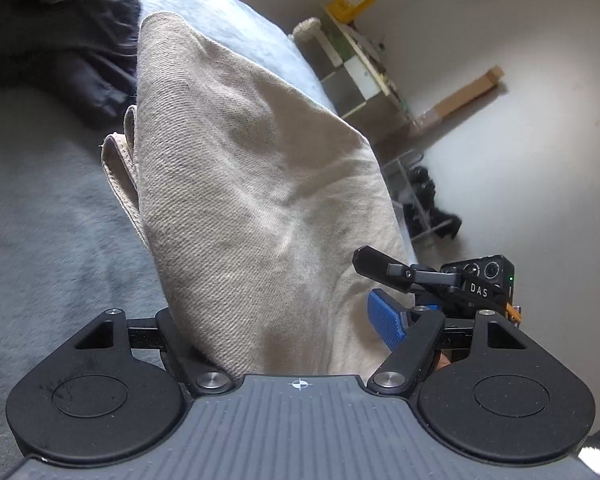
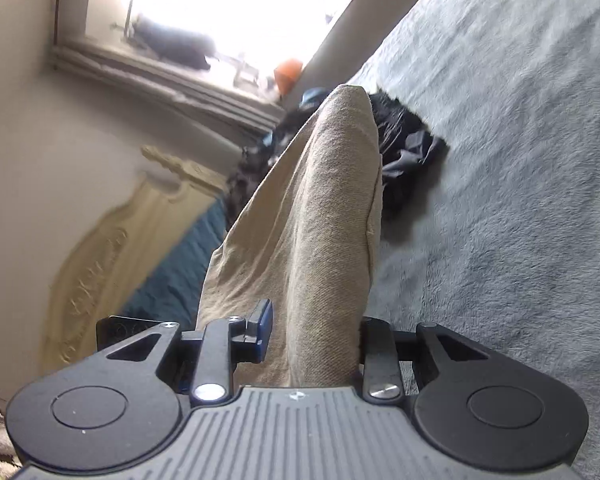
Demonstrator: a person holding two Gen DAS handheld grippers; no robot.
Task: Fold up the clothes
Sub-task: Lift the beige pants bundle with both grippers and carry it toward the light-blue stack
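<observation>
A beige twill garment [image 1: 252, 184] runs forward from my left gripper [image 1: 276, 316], folded lengthwise, its far end near a dark clothes pile. The left jaws stand wide apart; the cloth lies between them and passes behind the blue pad [image 1: 386, 320], which is not pressed on it. In the right wrist view the same beige garment [image 2: 320, 220] is pinched between the narrow-set fingers of my right gripper [image 2: 314, 332]. The right gripper's black finger [image 1: 374, 264] rests against the cloth's right edge, close beside my left one.
A grey fleece blanket [image 1: 40, 220] [image 2: 500, 160] covers the bed under the garment. Dark clothes [image 1: 60, 48] [image 2: 408, 148] lie at its far end. A shelf unit [image 1: 360, 72] and cardboard box [image 1: 460, 96] stand off the bed. A cream headboard [image 2: 100, 260] stands below a window [image 2: 220, 12].
</observation>
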